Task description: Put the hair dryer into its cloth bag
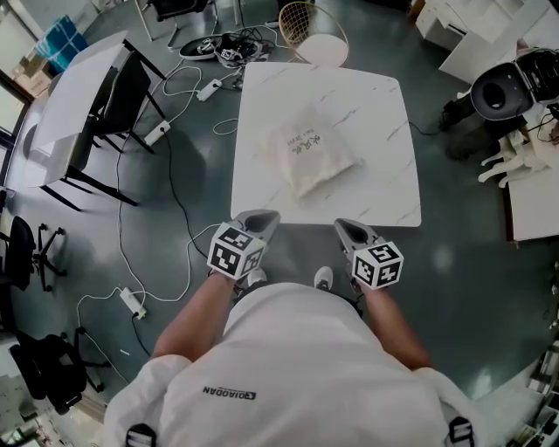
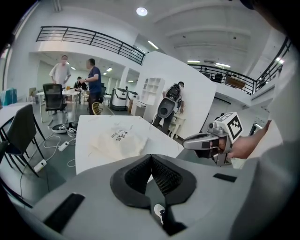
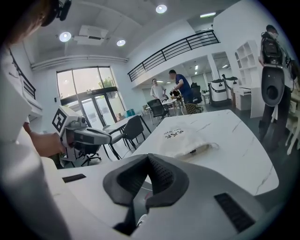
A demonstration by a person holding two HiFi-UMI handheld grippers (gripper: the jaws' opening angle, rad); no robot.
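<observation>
The hair dryer itself could not be seen anywhere. The cloth bag (image 1: 307, 157) lay bulging around the middle of the table (image 1: 376, 105), a little toward the near edge. In the right gripper view a dark patch (image 3: 205, 151) showed at the bag's mouth, too small to identify. Dark print on the cloth was not legible.

The left gripper (image 1: 260, 218) was held over the near edge close to the near left corner. Its jaws were pressed together on nothing (only a shoe showed through the gap below them). The right gripper (image 1: 346, 227) sat over the same edge further right, its jaws likewise together and empty. Both were well apart from the bag. The person's torso hid most of both forearms, and the shoes (image 1: 324, 278) were largely covered by it.

The table top was white with faint grey veining and carried only the bag. Around it was a grey floor (image 1: 454, 253) strewn with white cables (image 1: 179, 205) and a power strip (image 1: 133, 301). A white desk (image 1: 74, 96) with a black chair (image 1: 118, 96) stood to the left. A wicker basket (image 1: 301, 22) sat just past the far edge. Further off stood two people (image 2: 91, 79) under a balcony railing (image 2: 93, 40).
</observation>
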